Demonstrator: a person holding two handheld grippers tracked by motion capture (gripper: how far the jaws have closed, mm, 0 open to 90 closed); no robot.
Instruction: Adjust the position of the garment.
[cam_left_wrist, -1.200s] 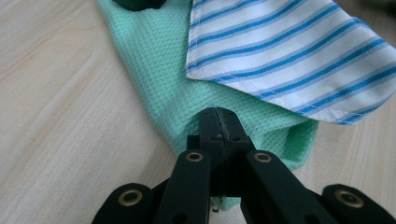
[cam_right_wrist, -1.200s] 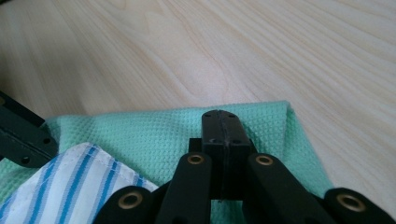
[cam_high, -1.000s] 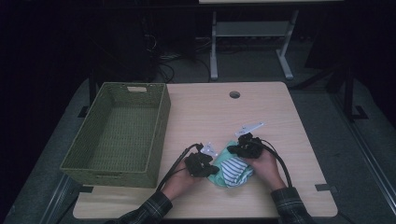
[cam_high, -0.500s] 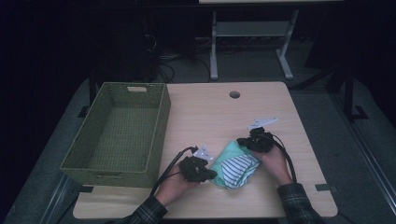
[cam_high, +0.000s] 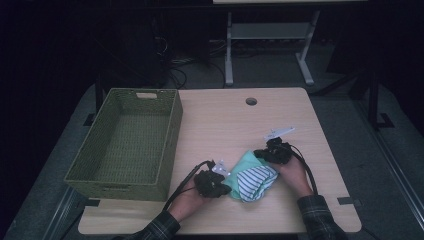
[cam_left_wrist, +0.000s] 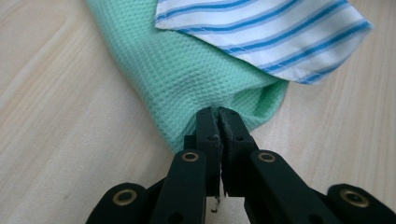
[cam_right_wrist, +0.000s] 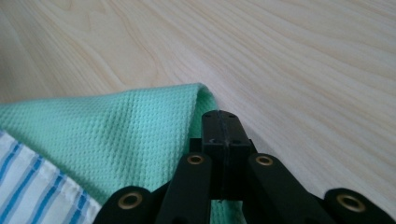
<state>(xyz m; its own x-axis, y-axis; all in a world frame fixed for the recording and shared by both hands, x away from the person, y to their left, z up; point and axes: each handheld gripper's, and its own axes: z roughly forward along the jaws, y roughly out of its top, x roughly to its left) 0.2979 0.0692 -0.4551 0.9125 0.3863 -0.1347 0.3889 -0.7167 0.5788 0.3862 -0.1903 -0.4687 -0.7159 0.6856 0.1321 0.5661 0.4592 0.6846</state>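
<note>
Now left hand-held gripper (cam_left_wrist: 218, 112) pinching green cloth (cam_left_wrist: 187, 70); right hand-held gripper (cam_right_wrist: 219, 114) clamped on its corner.

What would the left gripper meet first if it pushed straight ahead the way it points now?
The green cloth its fingers already pinch; just beyond lies the striped cloth, probably next.

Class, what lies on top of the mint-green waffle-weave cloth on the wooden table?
A white cloth with blue stripes lies on the mint-green waffle-weave cloth; how far the green reaches beneath it is covered.

Waffle-weave green cloth (cam_left_wrist: 196, 74) – wood-grain table (cam_left_wrist: 70, 140)
</note>
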